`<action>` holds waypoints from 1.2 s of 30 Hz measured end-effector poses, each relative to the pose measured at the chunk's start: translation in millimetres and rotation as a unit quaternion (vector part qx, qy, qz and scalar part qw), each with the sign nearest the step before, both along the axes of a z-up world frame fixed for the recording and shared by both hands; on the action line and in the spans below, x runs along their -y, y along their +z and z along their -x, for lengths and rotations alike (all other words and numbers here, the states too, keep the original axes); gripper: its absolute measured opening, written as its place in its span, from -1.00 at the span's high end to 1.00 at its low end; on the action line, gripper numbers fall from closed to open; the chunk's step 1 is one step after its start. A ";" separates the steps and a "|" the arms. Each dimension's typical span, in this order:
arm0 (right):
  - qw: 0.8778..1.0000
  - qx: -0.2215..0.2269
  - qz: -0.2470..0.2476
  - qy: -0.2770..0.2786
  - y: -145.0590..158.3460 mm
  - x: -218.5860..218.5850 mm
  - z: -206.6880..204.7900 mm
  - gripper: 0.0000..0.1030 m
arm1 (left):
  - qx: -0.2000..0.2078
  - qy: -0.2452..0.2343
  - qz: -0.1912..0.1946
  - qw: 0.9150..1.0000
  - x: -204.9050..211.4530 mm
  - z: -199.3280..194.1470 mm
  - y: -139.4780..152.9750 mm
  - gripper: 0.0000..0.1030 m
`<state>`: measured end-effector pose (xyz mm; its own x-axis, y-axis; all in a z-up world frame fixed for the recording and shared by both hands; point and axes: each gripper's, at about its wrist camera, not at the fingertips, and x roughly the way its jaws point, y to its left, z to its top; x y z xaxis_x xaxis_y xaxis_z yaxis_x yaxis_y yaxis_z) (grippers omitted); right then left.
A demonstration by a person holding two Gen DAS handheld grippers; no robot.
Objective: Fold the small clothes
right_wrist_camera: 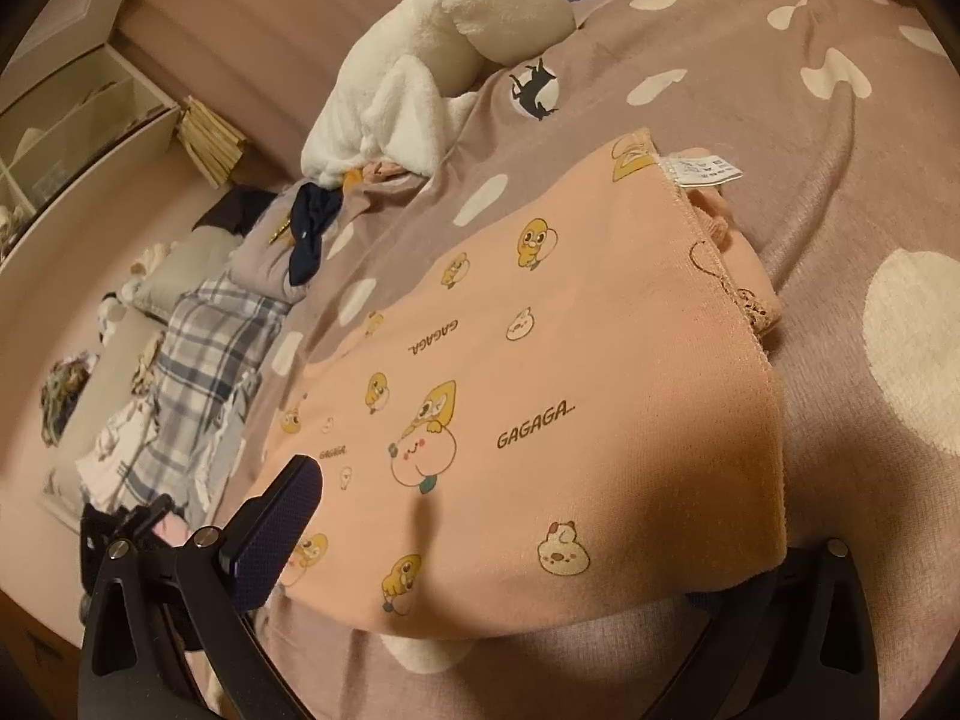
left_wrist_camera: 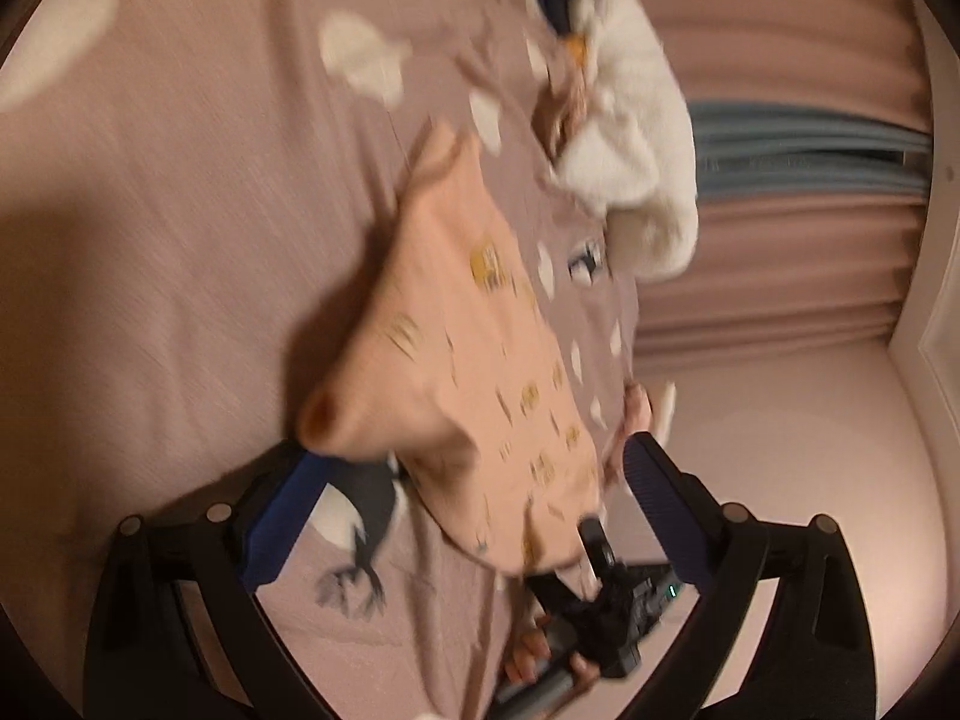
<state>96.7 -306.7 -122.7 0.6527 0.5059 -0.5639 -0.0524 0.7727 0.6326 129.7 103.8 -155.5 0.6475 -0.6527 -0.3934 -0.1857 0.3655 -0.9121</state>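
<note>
A small peach garment point(right_wrist_camera: 540, 360) printed with yellow chicks and "GAGAGA" lies folded on the mauve bedcover point(right_wrist_camera: 840, 138), its white label at the far edge. My right gripper point(right_wrist_camera: 540, 516) is open wide at the garment's near edge. Its left pad point(right_wrist_camera: 276, 528) shows, while the cloth hides the right fingertip. In the blurred left wrist view the same garment point(left_wrist_camera: 480, 348) stretches away from my left gripper point(left_wrist_camera: 474, 456), which is open, with a sleeve end lying over its left pad point(left_wrist_camera: 282, 516). A hand point(left_wrist_camera: 534, 654) holds the other gripper's black body low in that view.
A white fluffy blanket point(right_wrist_camera: 420, 60) and a navy cloth point(right_wrist_camera: 312, 228) lie at the bed's far side. Over the bed edge are a plaid cloth point(right_wrist_camera: 204, 348), loose clothes on the floor, books point(right_wrist_camera: 210, 144) and a white shelf point(right_wrist_camera: 78, 102).
</note>
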 end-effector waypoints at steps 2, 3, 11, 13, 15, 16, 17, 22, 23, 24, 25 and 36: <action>1.000 0.000 0.000 0.000 0.0 -0.8 -0.7 -0.99 | 0.000 0.009 -0.036 0.999 -0.1 -0.5 2.2 -0.81; 1.000 0.000 0.001 0.000 0.0 -0.6 -0.7 -0.99 | -0.005 0.002 -0.062 0.998 2.8 -3.0 2.2 -0.65; 1.000 0.000 0.008 0.000 0.6 -0.9 -0.3 -0.99 | -0.019 0.018 -0.157 0.987 9.8 -2.1 -3.5 0.06; 1.000 0.000 0.010 0.000 1.0 -0.9 -0.3 -0.99 | -0.022 0.014 -0.153 0.988 4.6 -2.0 -7.0 0.18; 1.000 0.000 0.012 0.000 1.3 -0.8 -0.3 -0.99 | -0.024 -0.001 -0.178 0.984 6.5 -3.6 -3.9 0.25; 1.000 0.000 0.013 0.000 1.6 -0.9 -0.1 -0.99 | -0.024 -0.007 -0.193 0.981 9.9 -4.1 -0.2 0.30; 1.000 0.000 0.014 0.000 1.7 -0.7 0.0 -0.99 | -0.025 -0.014 -0.213 0.977 14.0 -6.1 2.6 0.33; 1.000 0.001 0.017 0.000 2.9 -1.6 0.4 -0.99 | -0.024 -0.020 -0.262 0.965 17.5 -8.8 6.6 0.55; 1.000 0.001 0.017 0.000 2.8 -1.7 0.4 -0.99 | -0.021 -0.016 -0.277 0.960 18.2 -10.2 8.7 0.57; 1.000 0.001 0.017 0.000 2.8 -1.7 0.4 -0.99 | -0.019 -0.011 -0.296 0.955 19.3 -11.5 11.8 0.59; 1.000 0.001 0.017 0.000 2.8 -1.7 0.4 -0.99 | -0.015 -0.006 -0.321 0.947 20.9 -13.6 16.4 0.61; 1.000 0.004 0.022 0.000 2.2 -1.4 0.7 -0.99 | -0.033 -0.011 -0.236 0.971 1.7 -2.6 26.5 -0.23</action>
